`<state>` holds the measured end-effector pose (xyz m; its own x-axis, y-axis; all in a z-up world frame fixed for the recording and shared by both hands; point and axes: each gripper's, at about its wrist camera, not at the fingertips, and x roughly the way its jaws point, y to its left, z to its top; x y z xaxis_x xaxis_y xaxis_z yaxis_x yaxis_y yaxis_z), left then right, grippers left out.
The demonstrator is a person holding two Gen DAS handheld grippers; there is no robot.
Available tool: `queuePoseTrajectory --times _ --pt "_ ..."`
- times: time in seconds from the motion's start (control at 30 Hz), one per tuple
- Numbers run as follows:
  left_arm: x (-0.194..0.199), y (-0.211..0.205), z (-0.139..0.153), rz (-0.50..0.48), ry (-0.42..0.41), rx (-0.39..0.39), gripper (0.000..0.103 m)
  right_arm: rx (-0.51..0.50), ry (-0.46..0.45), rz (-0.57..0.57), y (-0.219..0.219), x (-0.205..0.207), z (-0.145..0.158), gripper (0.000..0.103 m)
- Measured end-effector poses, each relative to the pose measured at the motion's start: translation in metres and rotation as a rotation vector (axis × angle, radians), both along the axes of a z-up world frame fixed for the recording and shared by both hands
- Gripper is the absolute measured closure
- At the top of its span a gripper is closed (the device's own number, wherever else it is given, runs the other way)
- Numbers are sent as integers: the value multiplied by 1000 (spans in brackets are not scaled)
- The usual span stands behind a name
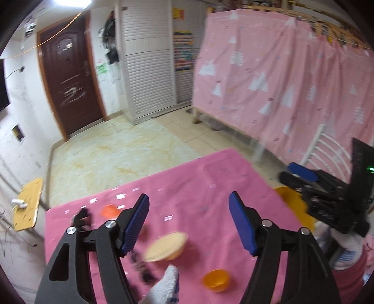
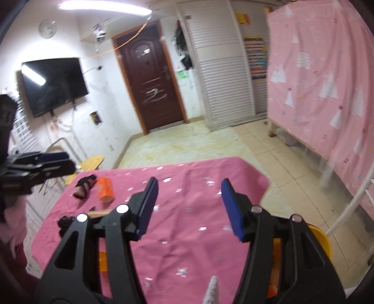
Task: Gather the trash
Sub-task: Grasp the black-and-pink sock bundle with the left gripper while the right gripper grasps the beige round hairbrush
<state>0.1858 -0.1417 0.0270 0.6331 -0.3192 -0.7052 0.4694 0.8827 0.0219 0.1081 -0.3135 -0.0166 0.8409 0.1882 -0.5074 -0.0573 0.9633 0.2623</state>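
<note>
left gripper (image 1: 188, 222) and right gripper (image 2: 188, 207) – jaws wide apart, holding nothing. trash lies scattered on the pink worktop (image 1: 198, 182): paper bowl (image 1: 165, 246), orange cup (image 1: 215, 280). centre the bowl rim between the jaws – then close.

You face a dark brown door (image 2: 152, 81) in the far white wall, with a black television (image 2: 52, 85) mounted to its left under a bright ceiling light (image 2: 105, 7). A white slatted wardrobe (image 2: 219, 70) stands right of the door. Pink curtains (image 1: 292, 81) hang along your right, above a pale tiled floor (image 1: 112, 159).
</note>
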Motion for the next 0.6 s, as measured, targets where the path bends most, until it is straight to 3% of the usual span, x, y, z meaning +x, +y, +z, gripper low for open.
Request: queuePoseTrajectory --times 0.37,0.6 --pt "62 118 -29 268 65 22 40 -35 59 117 50 15 -14 49" --pt "91 154 -58 349 137 26 40 -58 75 163 77 27 -14 47"
